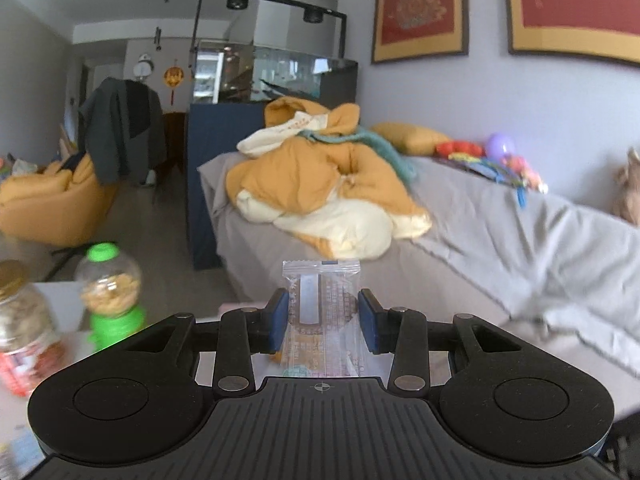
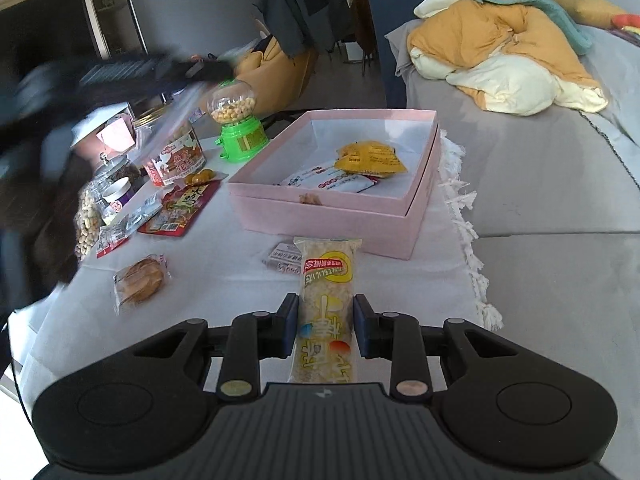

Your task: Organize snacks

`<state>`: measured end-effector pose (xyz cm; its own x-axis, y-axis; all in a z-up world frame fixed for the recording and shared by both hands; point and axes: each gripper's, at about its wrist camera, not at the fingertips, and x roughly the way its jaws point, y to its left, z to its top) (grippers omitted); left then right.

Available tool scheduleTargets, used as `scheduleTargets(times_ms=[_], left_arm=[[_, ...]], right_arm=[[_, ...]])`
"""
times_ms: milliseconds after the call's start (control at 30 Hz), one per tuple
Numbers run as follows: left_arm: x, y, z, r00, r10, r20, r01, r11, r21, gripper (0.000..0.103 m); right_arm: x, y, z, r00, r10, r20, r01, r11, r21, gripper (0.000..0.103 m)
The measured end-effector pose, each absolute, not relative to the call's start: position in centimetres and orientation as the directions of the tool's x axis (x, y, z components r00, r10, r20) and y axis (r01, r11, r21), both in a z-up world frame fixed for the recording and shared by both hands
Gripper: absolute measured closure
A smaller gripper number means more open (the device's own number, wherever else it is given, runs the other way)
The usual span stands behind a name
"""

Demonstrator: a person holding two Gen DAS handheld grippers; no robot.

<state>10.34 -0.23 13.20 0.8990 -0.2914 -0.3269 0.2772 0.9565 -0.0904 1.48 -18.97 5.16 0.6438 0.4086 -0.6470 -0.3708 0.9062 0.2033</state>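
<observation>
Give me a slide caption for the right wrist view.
Right gripper holds a long rice-cracker packet short of the pink box.

"What is my left gripper [image 1: 323,322] squeezing?"

"I see a shiny clear plastic cookie wrapper [image 1: 322,312], all crinkly."

"And my right gripper [image 2: 325,326]?"

"A glossy long yellow plastic snack bar packet [image 2: 326,304]. The flat pink cardboard box [image 2: 336,208] looks smooth and dull. The white tablecloth [image 2: 224,280] is soft cloth."

White-clothed table [image 2: 208,280] beside grey sofa [image 2: 540,184], carrying pink box [image 2: 340,208] and green candy dispenser [image 2: 238,124]. Also red-labelled jar [image 2: 176,158], red packet [image 2: 182,210], wrapped pastry [image 2: 140,280], flat small packet [image 2: 282,260] just before the box.
</observation>
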Motion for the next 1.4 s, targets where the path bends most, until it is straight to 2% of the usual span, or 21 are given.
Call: scheduleTargets(times_ms=[100, 233, 267, 333, 400, 533, 600, 667, 733, 833, 967, 1033, 1133, 1200, 1300, 1400], left_arm=[[14.2, -1.0, 11.0, 0.906, -0.267, -0.329, 0.246, 0.964, -0.105, 0.06], [19.4, -0.4, 6.2, 0.79, -0.312, -0.528, 0.2, 0.945, -0.259, 0.059], [20.0, 0.1, 5.3, 0.771, -0.326, -0.547, 0.181, 0.936, -0.303, 0.059], [19.9, 1.6, 4.4, 0.78, -0.345, -0.523, 0.168, 0.919, -0.356, 0.057], [18.9, 3.3, 4.7, 0.8, -0.344, -0.492, 0.15, 0.908, -0.39, 0.061], [16.5, 6.9, 6.2, 0.835, -0.382, -0.396, 0.19, 0.875, -0.445, 0.06], [15.9, 8.2, 7.1, 0.832, -0.393, -0.392, 0.206, 0.874, -0.439, 0.06], [14.5, 9.9, 7.9, 0.824, -0.402, -0.4, 0.216, 0.875, -0.434, 0.06], [12.6, 11.8, 8.0, 0.824, -0.376, -0.425, 0.197, 0.891, -0.409, 0.06], [9.2, 14.7, 6.8, 0.826, -0.292, -0.482, 0.129, 0.93, -0.343, 0.06], [5.3, 17.8, 4.0, 0.801, -0.244, -0.547, 0.057, 0.94, -0.336, 0.06], [3.5, 18.5, 2.8, 0.782, -0.245, -0.573, 0.055, 0.943, -0.329, 0.06], [1.5, 17.5, 1.7, 0.753, -0.259, -0.604, 0.104, 0.955, -0.279, 0.06], [0.2, 16.6, 1.3, 0.745, -0.266, -0.611, 0.152, 0.96, -0.234, 0.054], [-1.2, 14.9, 1.4, 0.748, -0.261, -0.61, 0.207, 0.965, -0.159, 0.052], [-1.7, 13.6, 1.0, 0.738, -0.288, -0.611, 0.25, 0.957, -0.149, 0.045]], right_arm=[[2.6, -19.4, 5.1, 0.649, 0.398, -0.648, -0.36, 0.911, 0.2, 0.075], [3.9, -19.9, 5.2, 0.648, 0.389, -0.655, -0.341, 0.917, 0.207, 0.075], [4.2, -20.0, 5.4, 0.651, 0.387, -0.654, -0.339, 0.918, 0.206, 0.075], [4.4, -19.8, 6.1, 0.663, 0.379, -0.646, -0.339, 0.921, 0.192, 0.075], [4.7, -19.5, 7.0, 0.677, 0.382, -0.629, -0.351, 0.919, 0.18, 0.075], [7.1, -18.8, 9.5, 0.726, 0.382, -0.572, -0.341, 0.922, 0.184, 0.075], [9.7, -18.1, 10.5, 0.744, 0.376, -0.552, -0.324, 0.926, 0.195, 0.075], [13.3, -17.2, 10.9, 0.761, 0.363, -0.537, -0.294, 0.932, 0.212, 0.07], [16.4, -16.3, 10.5, 0.75, 0.335, -0.57, -0.258, 0.942, 0.214, 0.043], [17.8, -14.9, 9.5, 0.728, 0.322, -0.605, -0.253, 0.947, 0.199, 0.043], [15.2, -12.6, 8.3, 0.702, 0.359, -0.615, -0.327, 0.93, 0.169, 0.042], [13.5, -10.7, 7.8, 0.67, 0.397, -0.627, -0.398, 0.905, 0.148, 0.036], [11.5, -7.6, 7.2, 0.624, 0.432, -0.652, -0.485, 0.868, 0.111, 0.029], [10.9, -6.1, 6.8, 0.594, 0.448, -0.668, -0.518, 0.849, 0.108, 0.028], [10.0, -4.8, 6.0, 0.556, 0.457, -0.694, -0.543, 0.832, 0.113, 0.027], [9.2, -4.7, 4.6, 0.554, 0.423, -0.717, -0.536, 0.841, 0.082, 0.027]])
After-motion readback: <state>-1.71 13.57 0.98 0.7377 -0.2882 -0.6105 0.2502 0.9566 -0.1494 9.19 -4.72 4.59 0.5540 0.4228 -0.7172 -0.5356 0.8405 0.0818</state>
